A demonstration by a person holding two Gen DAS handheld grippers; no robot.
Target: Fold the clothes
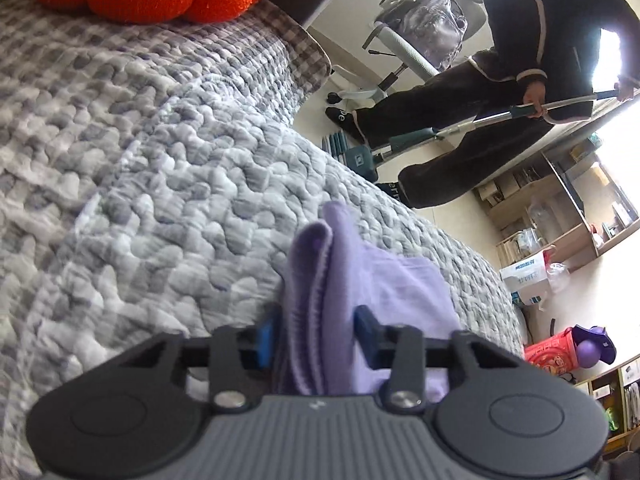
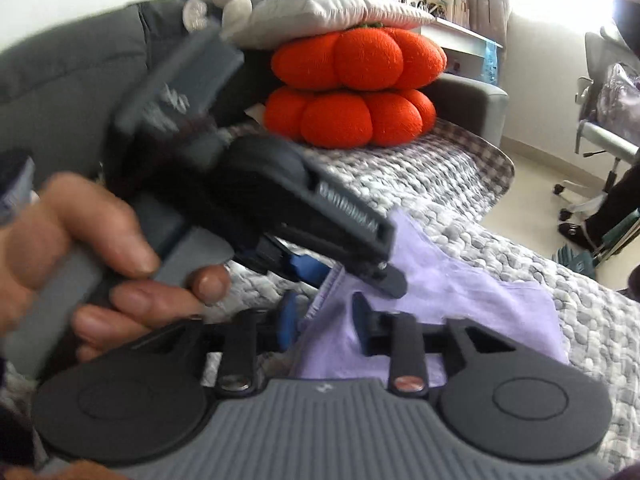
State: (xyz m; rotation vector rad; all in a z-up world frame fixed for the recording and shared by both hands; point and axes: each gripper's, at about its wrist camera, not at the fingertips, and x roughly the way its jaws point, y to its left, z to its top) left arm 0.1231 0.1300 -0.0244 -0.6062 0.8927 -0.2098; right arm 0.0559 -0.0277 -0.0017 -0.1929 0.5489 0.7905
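Your lilac cloth (image 1: 384,280) lies on the grey quilted bed (image 1: 160,184), near the edge, part spread flat and part gathered into a doubled-over fold at its near end. You are at the gripping stage of a fold. The left tongs (image 1: 316,336) have that thick bunched edge between them; the blue pads (image 1: 366,328) sit close on either side, but you cannot tell whether they truly pinch it. The right tongs (image 2: 322,326) stand apart around the hemmed edge of the same cloth, with visible space on either side, so nothing is clamped there. In the right view your hand (image 2: 80,248) holds the other tool just above and beside them, so both tools crowd the same corner.

Next, judging by this, close firmly on the layers, spread the two tools apart along the edge, then carry it over the flat part. Watch that the bunched layers do not slip loose. The orange cushions (image 2: 356,92) are well clear.
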